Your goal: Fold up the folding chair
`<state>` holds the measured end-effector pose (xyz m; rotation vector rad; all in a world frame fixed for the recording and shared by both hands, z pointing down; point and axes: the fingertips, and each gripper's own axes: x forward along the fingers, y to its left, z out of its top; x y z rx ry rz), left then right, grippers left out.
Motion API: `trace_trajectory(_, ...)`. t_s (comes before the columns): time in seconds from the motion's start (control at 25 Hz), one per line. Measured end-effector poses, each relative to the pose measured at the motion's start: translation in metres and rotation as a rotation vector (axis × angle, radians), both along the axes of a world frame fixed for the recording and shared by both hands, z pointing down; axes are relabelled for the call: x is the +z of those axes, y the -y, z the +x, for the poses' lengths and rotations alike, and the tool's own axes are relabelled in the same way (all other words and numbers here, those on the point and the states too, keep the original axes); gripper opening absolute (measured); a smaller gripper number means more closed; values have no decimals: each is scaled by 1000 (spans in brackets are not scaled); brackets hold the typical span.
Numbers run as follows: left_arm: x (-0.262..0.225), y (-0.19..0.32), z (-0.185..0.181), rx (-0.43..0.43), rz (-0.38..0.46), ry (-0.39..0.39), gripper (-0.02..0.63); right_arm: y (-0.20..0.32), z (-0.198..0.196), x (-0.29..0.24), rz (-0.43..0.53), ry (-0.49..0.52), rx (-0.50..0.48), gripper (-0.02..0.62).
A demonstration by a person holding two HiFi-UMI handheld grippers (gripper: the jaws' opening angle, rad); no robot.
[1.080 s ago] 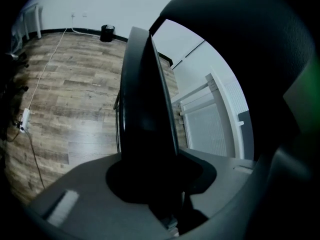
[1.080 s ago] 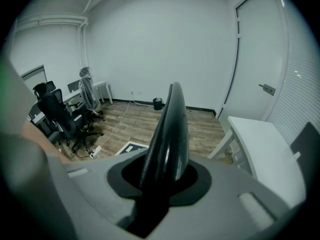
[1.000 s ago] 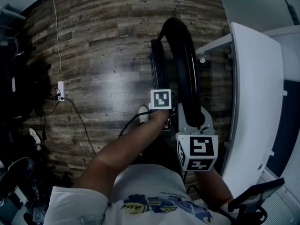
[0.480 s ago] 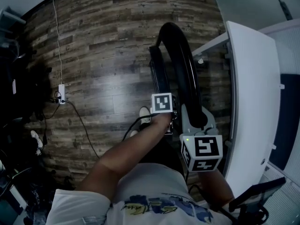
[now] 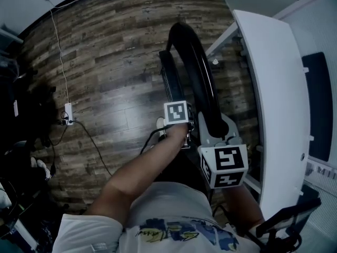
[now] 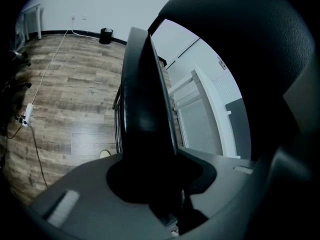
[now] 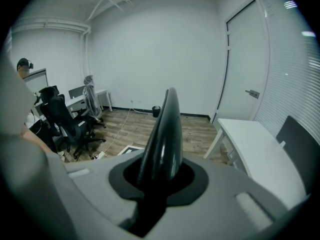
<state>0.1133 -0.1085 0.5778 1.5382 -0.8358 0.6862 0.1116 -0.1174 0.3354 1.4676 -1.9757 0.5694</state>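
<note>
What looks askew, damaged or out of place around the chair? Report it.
Nothing looks damaged or spilled. The folding chair is folded flat beside the white table. Only a loose cable trails over the floor to a power strip.

Black folding chair [image 5: 201, 86] with glossy padded panels: folded near flat, standing upright on edge.
From above it reads edge-on as two curved arcs with a narrow gap between them: thick panel [image 7: 165, 129] on the right, thinner panel [image 6: 142, 109] close on its left. Both are dark and shiny with rounded rims. The chair is over the brown wood-plank floor [image 5: 105, 62], just beside the long edge of the white table [image 5: 274, 88] and roughly parallel to it.
</note>
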Motion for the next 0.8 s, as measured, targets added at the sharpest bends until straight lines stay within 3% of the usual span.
trace_trajectory(0.2,-5,-21,5,34,41,-3,130,-29,3,-8,17,3,21,58)
trace_trajectory(0.4,-1,-51,35,26,-29,-14,140,-46,15,-4,16,-28,-29,58)
trace_trajectory(0.8,12,-43,136,15,-33,29,140,-38,128,10,29,29,-28,58)
